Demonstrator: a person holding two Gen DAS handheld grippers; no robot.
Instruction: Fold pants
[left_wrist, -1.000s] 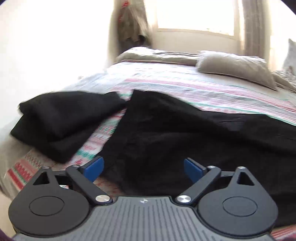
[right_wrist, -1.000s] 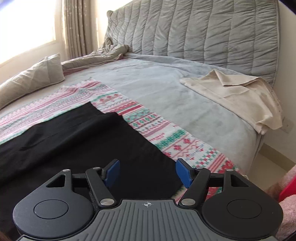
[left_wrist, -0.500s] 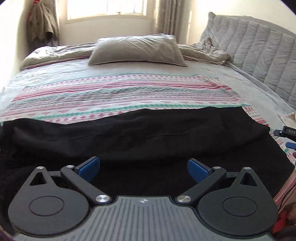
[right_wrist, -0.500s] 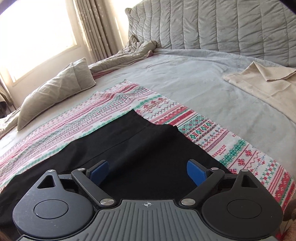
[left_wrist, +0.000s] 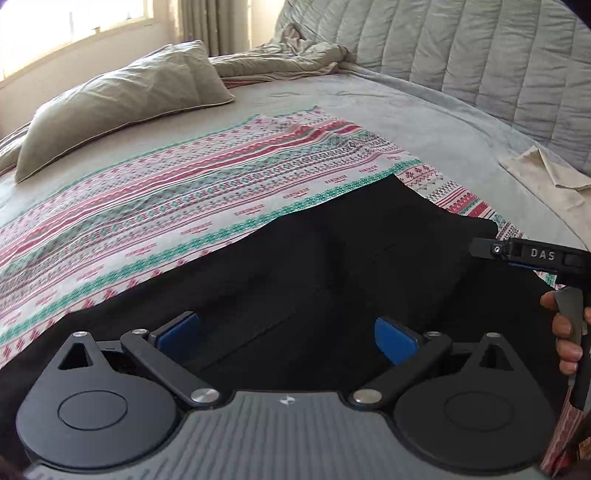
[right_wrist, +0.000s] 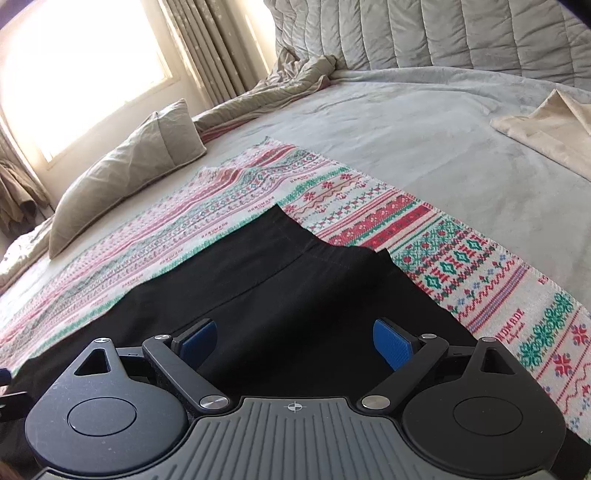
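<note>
Black pants (left_wrist: 332, 266) lie flat along the near side of a patterned blanket (left_wrist: 184, 184) on the bed. Their end (right_wrist: 314, 258) reaches the blanket's right part in the right wrist view. My left gripper (left_wrist: 286, 332) hovers just above the black cloth, open, with nothing between its blue pads. My right gripper (right_wrist: 295, 341) is also open and empty over the pants' right end. It shows from the side at the right edge of the left wrist view, where a hand (left_wrist: 565, 332) holds its handle.
A grey pillow (left_wrist: 122, 103) lies at the back left under the window. A quilted grey headboard (left_wrist: 480, 48) runs along the right. A folded beige cloth (right_wrist: 546, 125) rests on the grey bedcover (right_wrist: 424, 122) near the right edge.
The left gripper swept right along the pants, away from a folded black pile at the left, and turned toward the headboard. The right gripper's jaws widened and it moved in over the pants' end.
</note>
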